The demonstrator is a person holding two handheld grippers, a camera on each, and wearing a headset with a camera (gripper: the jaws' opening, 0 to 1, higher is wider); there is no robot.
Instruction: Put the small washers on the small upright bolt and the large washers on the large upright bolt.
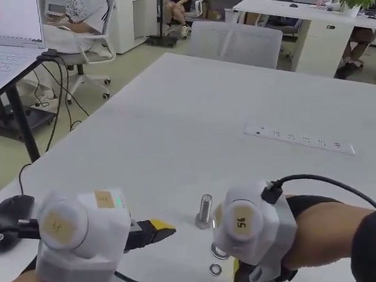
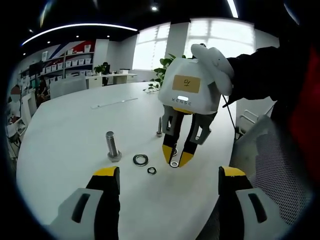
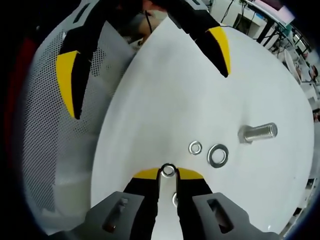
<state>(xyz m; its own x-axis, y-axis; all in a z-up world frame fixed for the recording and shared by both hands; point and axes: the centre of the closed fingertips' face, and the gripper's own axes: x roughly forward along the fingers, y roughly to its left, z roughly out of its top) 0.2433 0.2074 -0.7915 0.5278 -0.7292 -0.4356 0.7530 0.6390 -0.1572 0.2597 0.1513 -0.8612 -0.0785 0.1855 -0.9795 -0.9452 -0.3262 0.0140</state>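
The large upright bolt [image 1: 204, 211] stands on the white table [image 1: 174, 129], between my two grippers. In the left gripper view it [image 2: 112, 145] is at the left, and a thinner small bolt [image 2: 159, 127] stands behind. A large washer [image 2: 140, 159] and a small washer [image 2: 151, 170] lie flat beside it. My right gripper [image 3: 169, 172] points down and is shut on another small washer [image 3: 169, 170], just above the table. My left gripper [image 2: 170, 172] is open and faces the right gripper [image 2: 175, 159] with nothing between its jaws.
A white power strip [image 1: 301, 139] lies further back on the table. A black object [image 1: 6, 218] sits at the left edge near a laptop stand [image 1: 9, 69]. The table's near edge and a mesh chair [image 3: 45, 150] are right behind the grippers.
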